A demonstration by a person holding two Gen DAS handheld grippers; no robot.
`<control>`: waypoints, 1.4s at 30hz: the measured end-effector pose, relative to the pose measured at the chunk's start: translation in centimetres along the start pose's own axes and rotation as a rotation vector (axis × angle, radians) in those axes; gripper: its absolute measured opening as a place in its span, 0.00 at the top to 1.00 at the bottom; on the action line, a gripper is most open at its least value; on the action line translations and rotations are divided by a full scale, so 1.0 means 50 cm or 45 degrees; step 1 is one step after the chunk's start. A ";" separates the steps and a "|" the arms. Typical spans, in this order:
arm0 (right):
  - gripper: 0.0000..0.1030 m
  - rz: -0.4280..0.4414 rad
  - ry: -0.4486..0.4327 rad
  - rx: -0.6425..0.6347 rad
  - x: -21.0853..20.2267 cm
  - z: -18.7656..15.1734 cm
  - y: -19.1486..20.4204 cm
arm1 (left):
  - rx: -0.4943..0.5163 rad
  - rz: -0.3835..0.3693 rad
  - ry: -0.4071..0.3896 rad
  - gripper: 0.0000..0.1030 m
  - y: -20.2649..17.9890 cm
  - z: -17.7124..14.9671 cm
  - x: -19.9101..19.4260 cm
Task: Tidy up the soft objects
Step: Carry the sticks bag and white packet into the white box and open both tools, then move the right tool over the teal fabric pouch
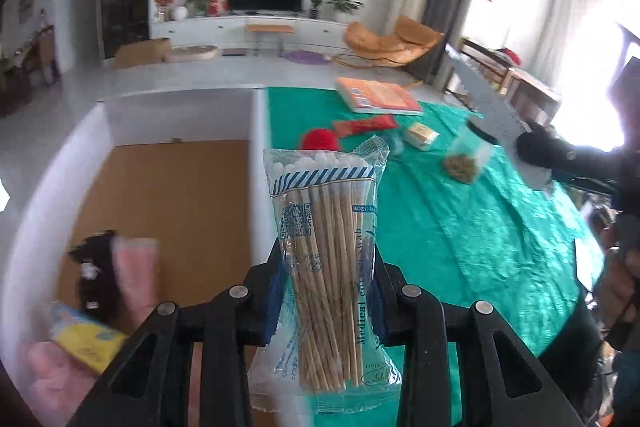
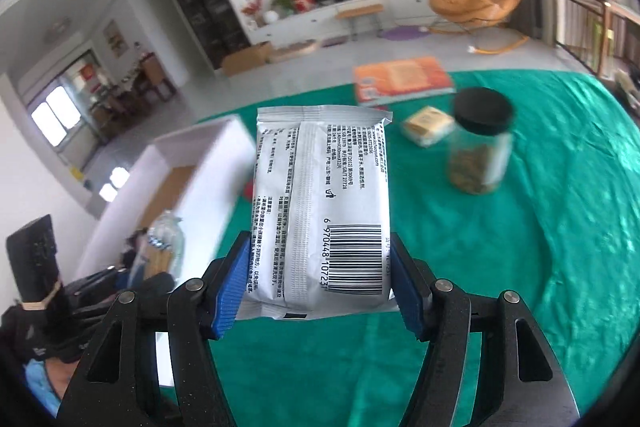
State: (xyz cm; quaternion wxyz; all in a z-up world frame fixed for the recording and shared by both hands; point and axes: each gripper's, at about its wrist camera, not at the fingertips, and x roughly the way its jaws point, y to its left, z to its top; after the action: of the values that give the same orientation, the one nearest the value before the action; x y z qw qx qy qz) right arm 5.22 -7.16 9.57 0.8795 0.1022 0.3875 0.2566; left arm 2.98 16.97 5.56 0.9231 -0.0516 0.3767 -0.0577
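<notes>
Left gripper (image 1: 328,279) fingers clamped the swab packet (image 1: 326,259); right gripper (image 2: 320,279) fingers gripped the white wipes pack (image 2: 320,203) above the green bench (image 2: 560,227).

One cotton swab pack (image 1: 328,267). One white wipes packet (image 2: 320,211). One jar (image 2: 478,147), black lid. One orange book (image 2: 404,79), far edge of green cloth (image 2: 560,227). One small yellowish packet (image 2: 428,125). One red yarn ball (image 1: 318,140). One red pouch (image 1: 366,125). One white box (image 1: 180,115).
</notes>
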 end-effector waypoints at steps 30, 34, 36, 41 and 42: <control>0.21 -0.790 0.051 0.149 0.060 -0.225 -0.426 | 0.233 -0.197 0.185 0.03 -0.337 -0.110 0.250; 0.21 -0.769 0.038 0.198 0.052 -0.223 -0.442 | 0.211 -0.051 0.229 0.03 -0.316 -0.097 0.338; 0.21 -0.789 0.048 0.188 0.056 -0.224 -0.438 | 0.191 0.010 0.232 0.03 -0.293 -0.093 0.370; 0.17 -0.809 0.065 0.175 0.060 -0.233 -0.428 | 0.173 0.070 0.229 0.03 -0.270 -0.089 0.411; 0.17 -0.809 0.065 0.174 0.061 -0.235 -0.428 | 0.178 0.075 0.232 0.01 -0.271 -0.089 0.414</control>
State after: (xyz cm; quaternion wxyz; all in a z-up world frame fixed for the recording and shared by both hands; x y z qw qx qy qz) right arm 6.28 -23.90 -8.40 0.8967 0.0283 0.4384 -0.0549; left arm 13.65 0.32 -10.00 0.8878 0.0294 0.4553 -0.0611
